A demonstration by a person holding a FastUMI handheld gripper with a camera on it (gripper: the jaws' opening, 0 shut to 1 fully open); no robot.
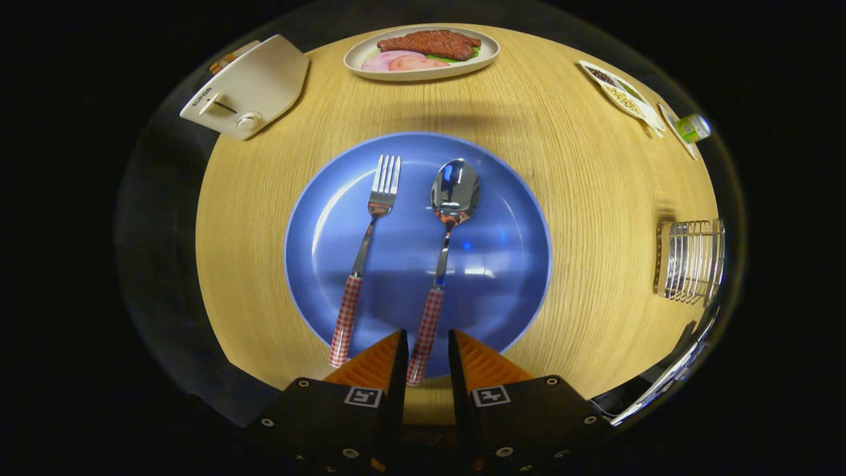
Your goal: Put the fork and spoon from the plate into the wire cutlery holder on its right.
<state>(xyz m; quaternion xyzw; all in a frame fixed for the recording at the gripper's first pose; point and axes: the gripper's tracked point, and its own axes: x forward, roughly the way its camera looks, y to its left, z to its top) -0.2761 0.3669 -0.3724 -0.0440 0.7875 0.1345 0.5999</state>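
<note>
Right now your tool (426, 344) has its fingers apart, straddling the spoon (444, 251) handle's end without pressing it. Beside it on the blue plate (509, 264) lies the fork (367, 254). Well off to the right on the surface (595, 198) sits the wire cutlery holder (691, 261).

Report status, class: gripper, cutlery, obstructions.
Gripper open, fingers either side of spoon handle end. Fork beside it on blue plate. Wire cutlery holder right, nothing between.
</note>
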